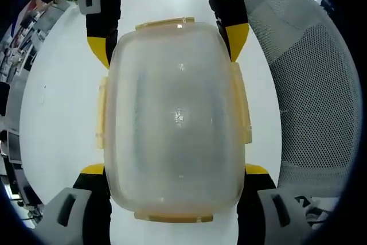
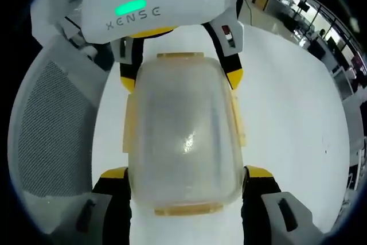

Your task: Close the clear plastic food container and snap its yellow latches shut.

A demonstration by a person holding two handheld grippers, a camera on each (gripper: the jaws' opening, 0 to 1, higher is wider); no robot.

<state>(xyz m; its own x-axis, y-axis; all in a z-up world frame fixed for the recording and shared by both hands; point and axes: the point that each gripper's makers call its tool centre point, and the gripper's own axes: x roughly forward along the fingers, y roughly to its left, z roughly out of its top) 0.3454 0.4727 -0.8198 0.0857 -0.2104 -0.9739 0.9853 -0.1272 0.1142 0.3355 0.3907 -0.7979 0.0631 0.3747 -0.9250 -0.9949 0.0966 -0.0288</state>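
Observation:
The clear plastic food container [image 1: 175, 113] lies on the white table with its lid on, seen from above. Yellow latches stick out at its ends [image 1: 165, 24] and along its long sides [image 1: 241, 107]. My left gripper [image 1: 174, 169] is open, its yellow-tipped jaws spread wide on either side of the container's near end. My right gripper [image 1: 166, 44] straddles the far end the same way. In the right gripper view the container [image 2: 183, 136] sits between the right gripper [image 2: 186, 172] and the left gripper [image 2: 180, 78]. I cannot tell whether the jaws press its sides.
The white table [image 1: 63, 101] runs out past the container. A grey mesh chair back [image 1: 315, 101] stands close beside the table, also seen as the mesh chair [image 2: 51, 130]. Office desks [image 2: 321, 21] lie far behind.

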